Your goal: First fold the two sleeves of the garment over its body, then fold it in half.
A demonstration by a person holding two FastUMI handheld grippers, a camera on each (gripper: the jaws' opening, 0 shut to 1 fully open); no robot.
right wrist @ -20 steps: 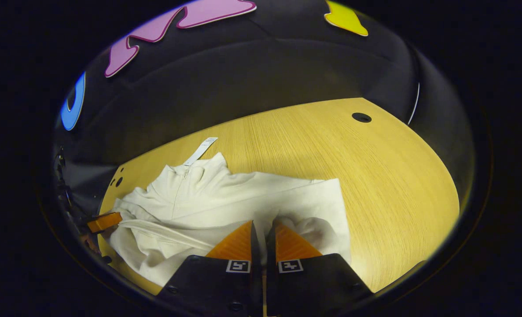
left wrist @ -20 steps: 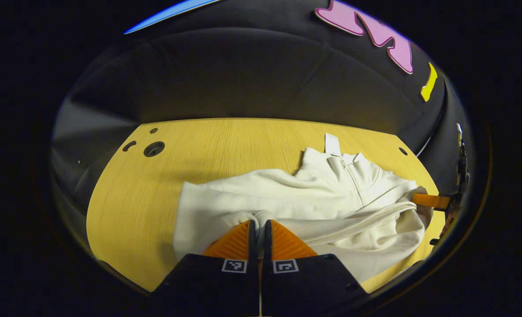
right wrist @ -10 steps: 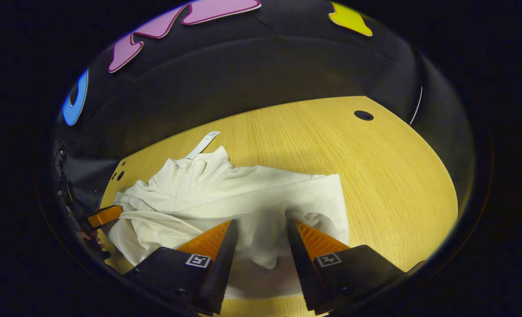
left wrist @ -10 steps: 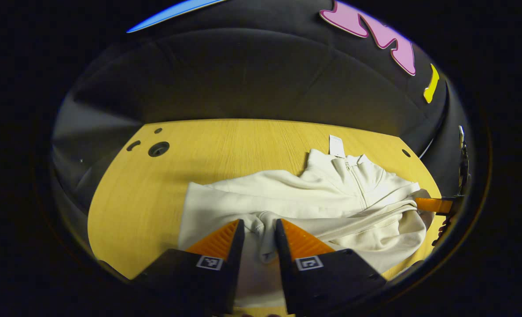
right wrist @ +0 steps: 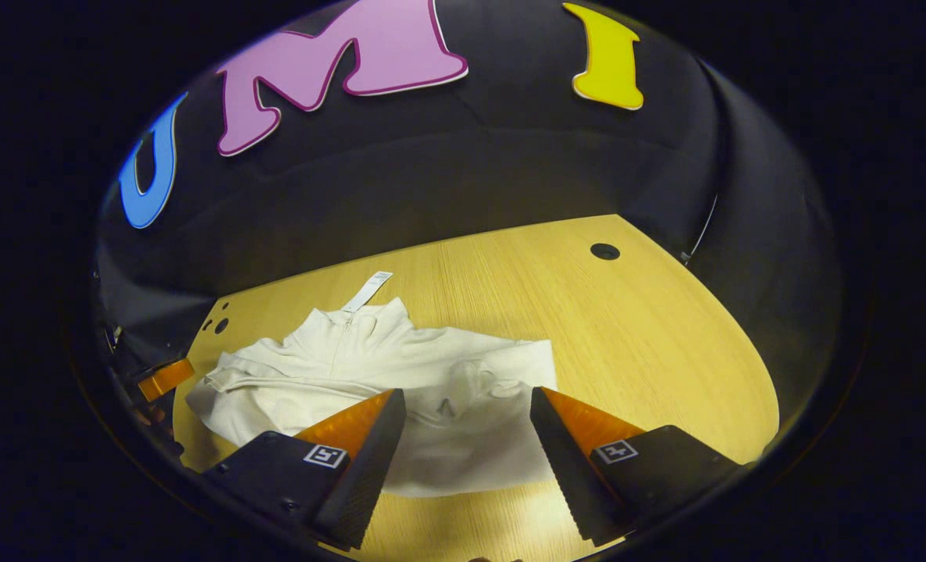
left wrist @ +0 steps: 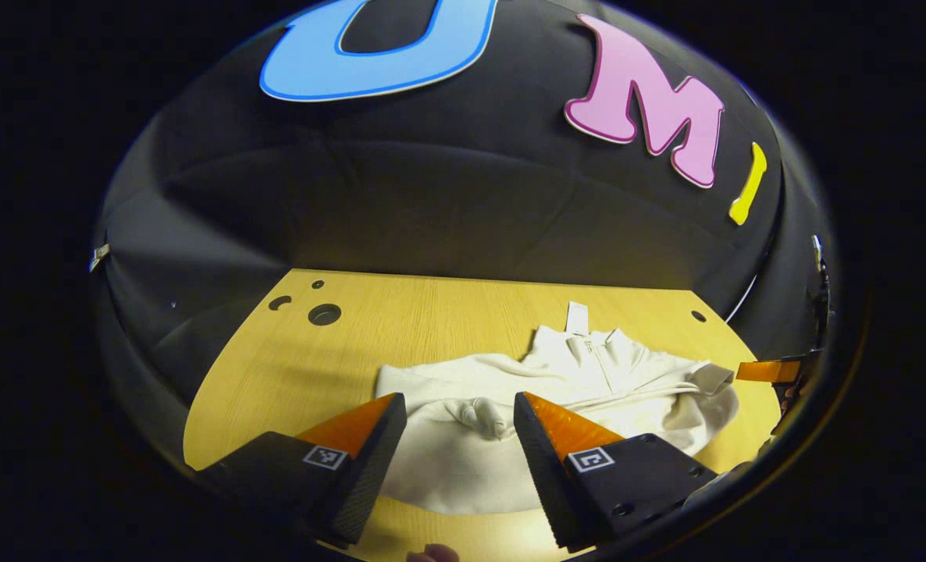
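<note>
Garment: one cream zip-neck pullover (left wrist: 588, 382) lies on the wooden table (left wrist: 432, 312), collar w/ tag (right wrist: 368, 290) at the far end, both sleeves laid across the body. Left gripper (left wrist: 457, 414) and right gripper (right wrist: 467, 410) both hover above it, jaws spread wide, gripping nothing. Prob. sleeve folds done; half-fold still to do.

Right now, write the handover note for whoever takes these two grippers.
Left gripper: open, holding nothing, above the garment.
Right gripper: open, holding nothing, above the same garment.
The garment lies on the wooden table, collar toward the booth wall, with its tag on the wood.
Done: both sleeves lie folded over the body, cuffs bunched near the middle.
Left: fold the garment in half.
</note>
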